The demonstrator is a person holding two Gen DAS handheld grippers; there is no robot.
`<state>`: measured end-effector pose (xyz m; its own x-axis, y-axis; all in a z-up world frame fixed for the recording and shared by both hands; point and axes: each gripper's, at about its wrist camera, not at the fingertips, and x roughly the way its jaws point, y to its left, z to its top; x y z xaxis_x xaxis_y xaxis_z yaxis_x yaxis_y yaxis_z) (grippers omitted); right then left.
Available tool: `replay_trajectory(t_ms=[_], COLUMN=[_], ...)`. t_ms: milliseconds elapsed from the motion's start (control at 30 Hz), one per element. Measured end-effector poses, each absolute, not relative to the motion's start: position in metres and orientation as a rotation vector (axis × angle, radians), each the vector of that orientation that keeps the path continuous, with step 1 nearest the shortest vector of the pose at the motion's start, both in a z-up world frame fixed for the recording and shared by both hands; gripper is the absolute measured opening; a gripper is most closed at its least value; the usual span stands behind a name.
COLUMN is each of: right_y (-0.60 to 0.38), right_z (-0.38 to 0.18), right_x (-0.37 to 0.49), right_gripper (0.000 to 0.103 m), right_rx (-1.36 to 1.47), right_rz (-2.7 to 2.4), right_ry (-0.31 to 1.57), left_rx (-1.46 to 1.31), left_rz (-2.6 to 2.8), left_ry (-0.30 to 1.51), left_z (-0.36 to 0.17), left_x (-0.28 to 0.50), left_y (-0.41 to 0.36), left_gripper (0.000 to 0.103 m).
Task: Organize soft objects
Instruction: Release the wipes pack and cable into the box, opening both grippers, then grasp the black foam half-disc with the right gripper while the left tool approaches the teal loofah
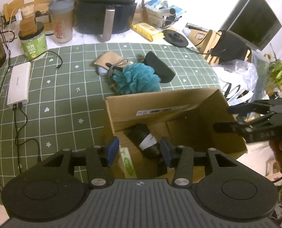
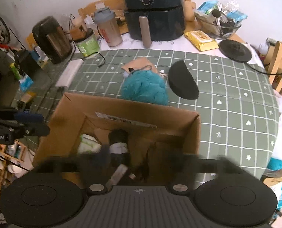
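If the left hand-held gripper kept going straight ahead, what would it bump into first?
Probably the dark roll lying in the box: it sits right between the open left hand-held gripper's fingers. Depth is hard to judge.

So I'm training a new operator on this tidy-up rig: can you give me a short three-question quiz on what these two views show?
1. True or false: the teal bath puff already lies inside the cardboard box.
2. Multiple choice: what lies right of the puff on the green cloth? A) black half-round pad B) yellow wipes pack C) white power bank
3. Fill in: in the left wrist view, the left gripper has its jaws ____ above the box.

Key: 1 false, it lies on the cloth behind the box. 2 A. 3 open.
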<state>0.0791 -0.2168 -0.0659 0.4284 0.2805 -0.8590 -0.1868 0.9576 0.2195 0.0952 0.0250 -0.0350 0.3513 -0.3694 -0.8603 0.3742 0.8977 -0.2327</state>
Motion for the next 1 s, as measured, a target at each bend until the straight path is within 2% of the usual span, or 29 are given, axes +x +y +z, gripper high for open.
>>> replay_trajectory(t_ms=[33,67,133,167,700,1000], right_y=[-0.215,-0.214,-0.213,-0.212,-0.213,-0.226], right_z=[-0.067,-0.068,-0.07,-0.071,-0.075,-0.065], right_x=[0.078,0.077,0.077,0.077,0.076,0.079], right_gripper=[0.1,0.102,0.103,0.103,0.103,0.103], right_rx=[0.08,0.071,0.06,0.055,0.073,0.112], right_rz=[0.286,0.283,0.276,0.272,0.216,0.177], right_ry=[1.092,1.093,1.1,1.104,1.119,1.068], left_rx=[0.013,0.022,0.034,0.039,0.058,0.034], left_rz=[-0.478,-0.476,-0.474,-0.473,-0.466,-0.463], left_ry=[1.119,1.126,1.141,1.143,1.178,1.152], left_z=[-0.036,-0.037,-0.04,-0.041,-0.054,-0.052], left_x=[0.095,0.095,0.095,0.094,0.095,0.104], left_y=[0.025,0.025,0.025,0.025,0.029,0.031], left_gripper=[0.049,0.05,0.073,0.075,0.075,0.075])
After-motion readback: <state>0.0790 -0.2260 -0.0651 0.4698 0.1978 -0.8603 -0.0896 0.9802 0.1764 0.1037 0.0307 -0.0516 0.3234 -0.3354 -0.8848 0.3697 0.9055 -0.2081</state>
